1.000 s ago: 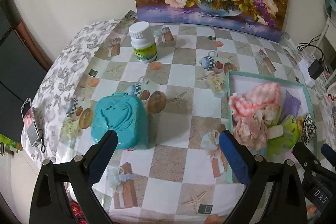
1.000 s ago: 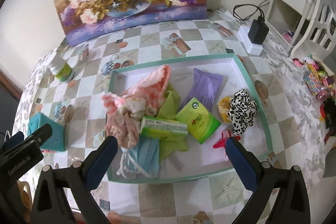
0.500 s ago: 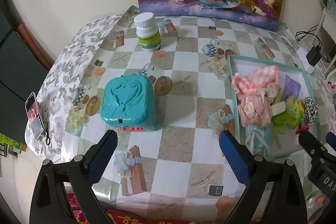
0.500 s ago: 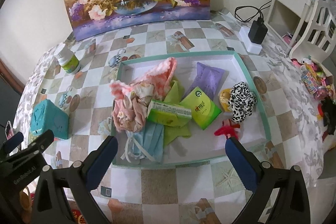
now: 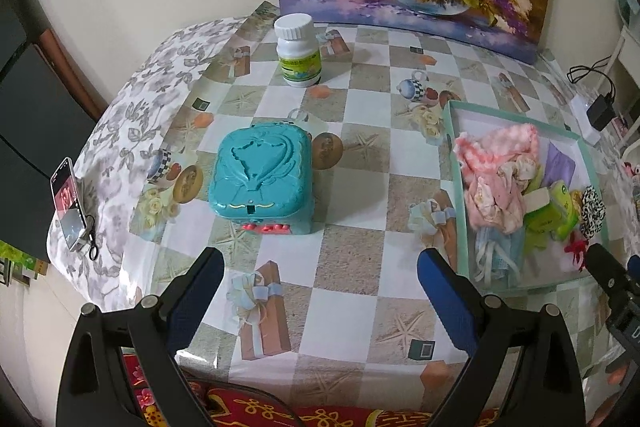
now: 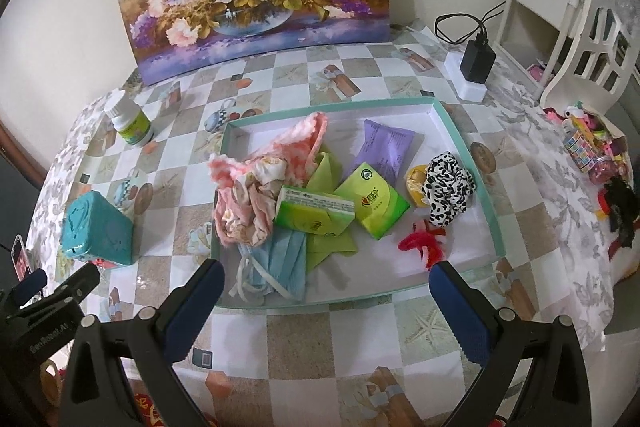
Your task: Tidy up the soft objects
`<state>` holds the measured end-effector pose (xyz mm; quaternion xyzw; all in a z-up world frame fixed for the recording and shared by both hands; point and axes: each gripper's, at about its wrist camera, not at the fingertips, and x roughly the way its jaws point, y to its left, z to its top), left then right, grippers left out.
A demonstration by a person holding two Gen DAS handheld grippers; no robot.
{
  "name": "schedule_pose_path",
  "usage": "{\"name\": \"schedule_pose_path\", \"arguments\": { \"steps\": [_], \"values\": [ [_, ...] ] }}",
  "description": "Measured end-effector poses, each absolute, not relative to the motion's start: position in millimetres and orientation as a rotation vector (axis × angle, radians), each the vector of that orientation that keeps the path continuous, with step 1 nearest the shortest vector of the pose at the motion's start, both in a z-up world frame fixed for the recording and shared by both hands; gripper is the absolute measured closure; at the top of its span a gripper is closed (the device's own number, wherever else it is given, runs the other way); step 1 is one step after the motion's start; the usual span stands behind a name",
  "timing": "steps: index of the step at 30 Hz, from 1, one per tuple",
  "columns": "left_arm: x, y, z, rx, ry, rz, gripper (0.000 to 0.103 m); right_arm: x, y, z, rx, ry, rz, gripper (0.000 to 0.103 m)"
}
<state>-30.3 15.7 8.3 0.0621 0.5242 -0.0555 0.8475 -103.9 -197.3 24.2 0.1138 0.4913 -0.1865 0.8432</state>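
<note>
On the checkered tablecloth (image 6: 304, 339), the soft things lie heaped in the teal tray (image 6: 472, 163) straight ahead of the right gripper (image 6: 326, 297), nearer than the left gripper (image 5: 318, 281); both gape empty.

Barely legible white lettering, roughly "GenRobot.AI", on the left gripper (image 6: 48, 327) body, off to the right tool's left. Printing on the bottle label (image 5: 300, 66) and green tissue packs (image 6: 314, 213), too small to read.

Table (image 6: 304, 343) bears tray (image 6: 460, 131), teal box (image 5: 262, 173), bottle (image 5: 298, 53).
</note>
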Motion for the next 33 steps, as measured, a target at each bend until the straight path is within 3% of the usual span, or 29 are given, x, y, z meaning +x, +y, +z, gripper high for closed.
{"name": "schedule_pose_path", "arguments": {
  "steps": [33],
  "values": [
    [-24.6, 15.7, 5.5, 0.110, 1.122, -0.159, 0.006, -91.2, -188.5, 12.7, 0.201, 1.087, -0.329, 0.000]
  ]
}}
